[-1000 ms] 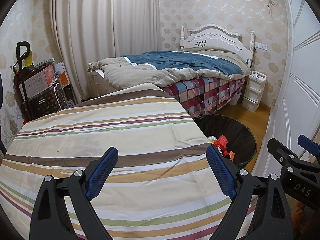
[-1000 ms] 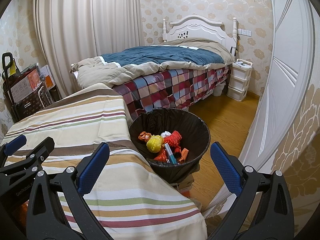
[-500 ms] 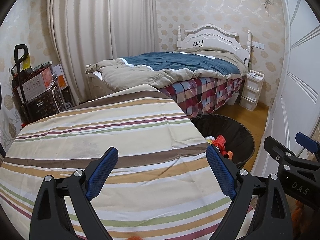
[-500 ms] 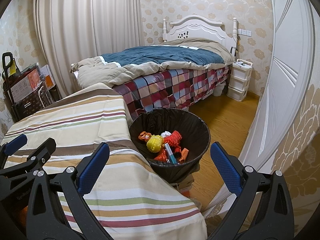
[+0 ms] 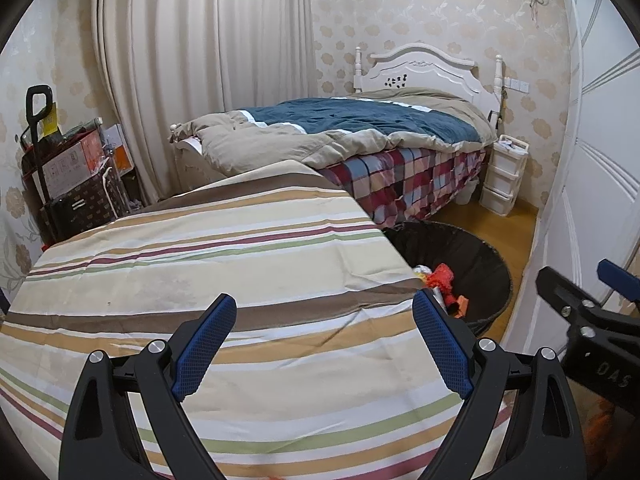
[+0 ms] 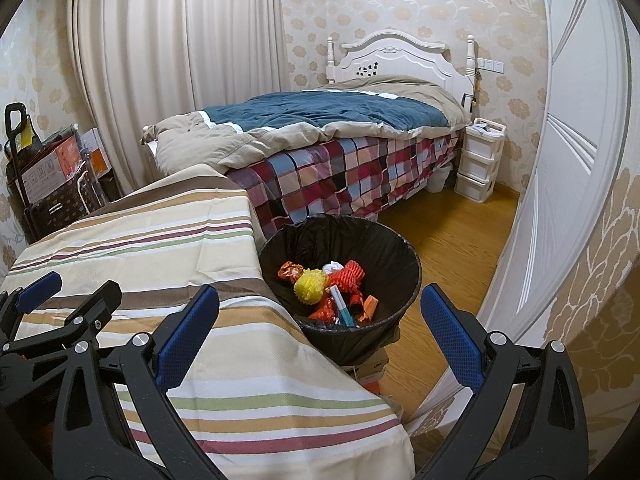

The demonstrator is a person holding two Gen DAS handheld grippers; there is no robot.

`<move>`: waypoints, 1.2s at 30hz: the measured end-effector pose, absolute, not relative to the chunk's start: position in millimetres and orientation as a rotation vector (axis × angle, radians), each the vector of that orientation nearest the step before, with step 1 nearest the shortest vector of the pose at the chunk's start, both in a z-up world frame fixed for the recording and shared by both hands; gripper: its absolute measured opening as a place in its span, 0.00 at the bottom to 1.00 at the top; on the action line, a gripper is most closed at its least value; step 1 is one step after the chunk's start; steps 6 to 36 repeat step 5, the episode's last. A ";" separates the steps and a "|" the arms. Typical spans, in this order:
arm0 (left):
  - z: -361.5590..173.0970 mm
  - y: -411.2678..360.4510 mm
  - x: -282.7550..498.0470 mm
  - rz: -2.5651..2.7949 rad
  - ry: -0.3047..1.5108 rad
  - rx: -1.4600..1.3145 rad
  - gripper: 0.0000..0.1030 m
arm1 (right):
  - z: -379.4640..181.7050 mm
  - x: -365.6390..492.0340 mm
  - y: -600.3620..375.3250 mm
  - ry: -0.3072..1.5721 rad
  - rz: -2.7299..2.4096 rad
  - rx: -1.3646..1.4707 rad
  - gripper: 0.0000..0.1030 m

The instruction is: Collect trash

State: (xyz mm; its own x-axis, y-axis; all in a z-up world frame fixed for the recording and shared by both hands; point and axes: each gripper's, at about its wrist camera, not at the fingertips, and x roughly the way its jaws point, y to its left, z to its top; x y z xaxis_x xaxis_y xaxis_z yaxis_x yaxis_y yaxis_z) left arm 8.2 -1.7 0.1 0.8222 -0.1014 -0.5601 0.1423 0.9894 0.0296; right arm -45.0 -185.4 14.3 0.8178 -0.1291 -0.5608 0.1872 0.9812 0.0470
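A bedroom seen from two hand-held grippers, described from left to right. At nine o'clock, against the wallpapered wall, stands a black trolley stacked with cardboard boxes. In the middle foreground lies a surface draped in a cream cloth with brown, maroon and green stripes; no loose rubbish shows on the cloth in either view.

The left hand-held gripper hangs above this cloth at six o'clock, its blue-padded jaws spread wide with nothing between them. At twelve o'clock beyond it is a bed with a white carved headboard, a blue and tan quilt and a red checked sheet.

The right hand-held gripper sits at six o'clock in its own view, jaws equally wide apart and empty, facing a round bin lined with a black plastic bag just beside the right edge of the surface. The collected trash rests inside the bin: red foam fruit netting, a yellow foam net ball, an orange crumpled wrapper and a white and teal tube, among other scraps.

At three o'clock are a white plastic drawer unit, wooden floor and a white panelled door.

Judging by the bare cloth and the filled bin, the collecting looks finished or close to it.
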 end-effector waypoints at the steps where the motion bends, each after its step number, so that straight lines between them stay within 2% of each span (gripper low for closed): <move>1: -0.4 0.7 9.4 -0.127 0.594 0.071 0.87 | 14.8 -45.4 -185.0 0.591 -0.168 0.101 0.95; 36: -3.2 10.7 15.2 -0.105 0.611 0.076 0.87 | 12.6 -44.3 -179.8 0.600 -0.157 0.098 0.95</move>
